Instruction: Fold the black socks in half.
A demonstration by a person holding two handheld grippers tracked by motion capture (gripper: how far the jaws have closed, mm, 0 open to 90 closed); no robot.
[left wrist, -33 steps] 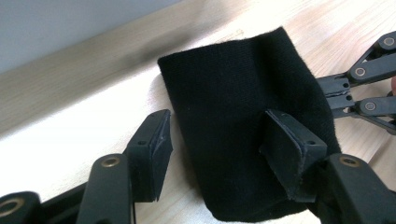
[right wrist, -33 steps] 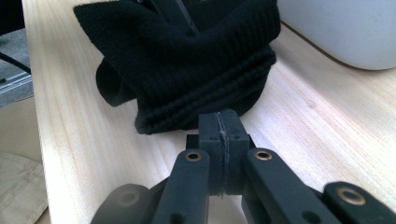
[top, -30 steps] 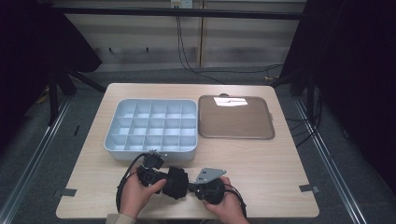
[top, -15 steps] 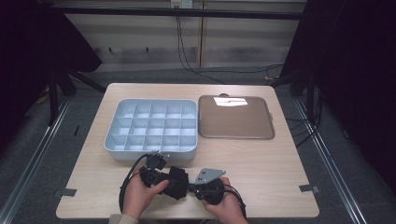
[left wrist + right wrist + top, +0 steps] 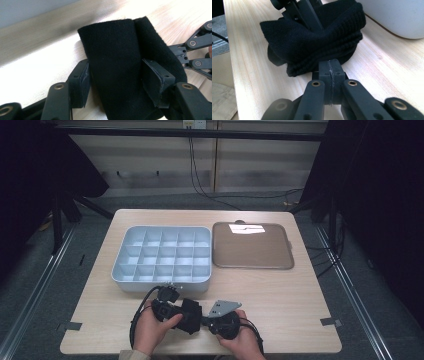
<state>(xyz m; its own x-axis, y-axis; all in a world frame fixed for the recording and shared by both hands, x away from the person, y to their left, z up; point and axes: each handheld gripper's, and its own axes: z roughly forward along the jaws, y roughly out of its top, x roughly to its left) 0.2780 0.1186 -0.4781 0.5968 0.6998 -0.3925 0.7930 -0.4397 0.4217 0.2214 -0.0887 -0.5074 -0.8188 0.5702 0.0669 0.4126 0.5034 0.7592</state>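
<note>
Low at the near edge of the table, a folded black sock lies between two hand-held claws — its long axis running left to right; the left claw clamps its folded middle; the right claw, fully closed, pinches its ribbed end — just before a white compartment tray.

My left claw has its pads clamped on both sides of a folded black cloth, over the pale bench.

On the table, the compartment box lies left of the tray.
</note>
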